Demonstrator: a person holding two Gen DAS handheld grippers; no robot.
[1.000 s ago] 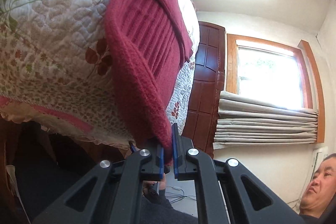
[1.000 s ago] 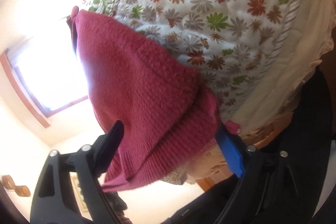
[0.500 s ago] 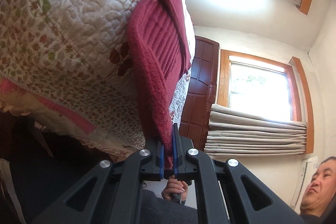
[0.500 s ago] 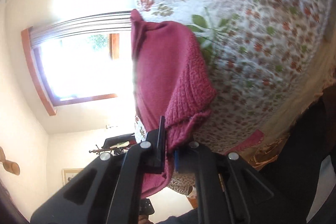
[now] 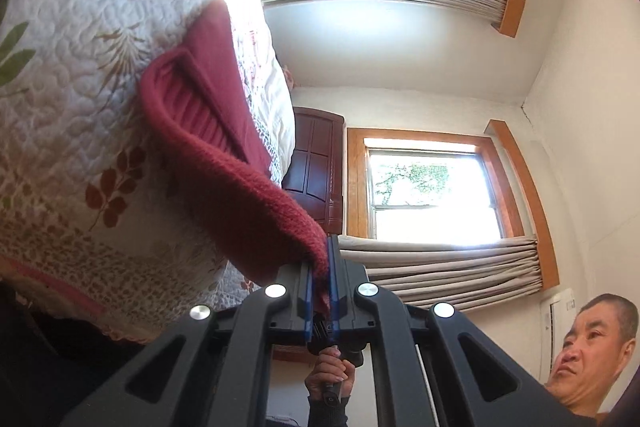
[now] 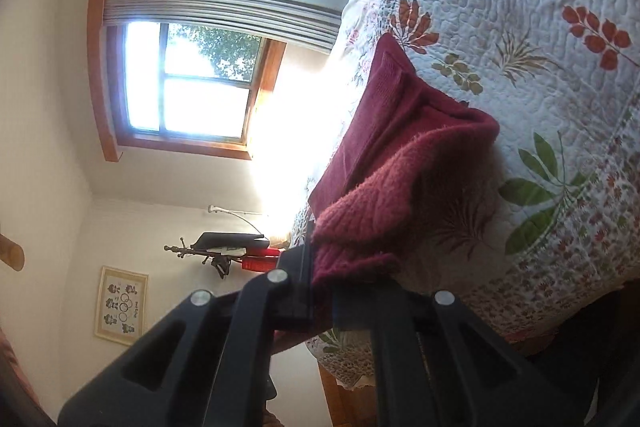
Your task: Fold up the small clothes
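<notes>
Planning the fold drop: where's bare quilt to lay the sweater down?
Bare floral quilted bedspread lies open beyond and beside the dark red knit sweater. The near bed edge is crowded: both hand-held grippers, left and right, clamp the hem there.

No readable text showing anywhere, framed picture left of the right gripper bearing marks too small to read

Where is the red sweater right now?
The red sweater lies on the flowery quilt in both views, its near edge pinched by the left gripper and right gripper.
</notes>
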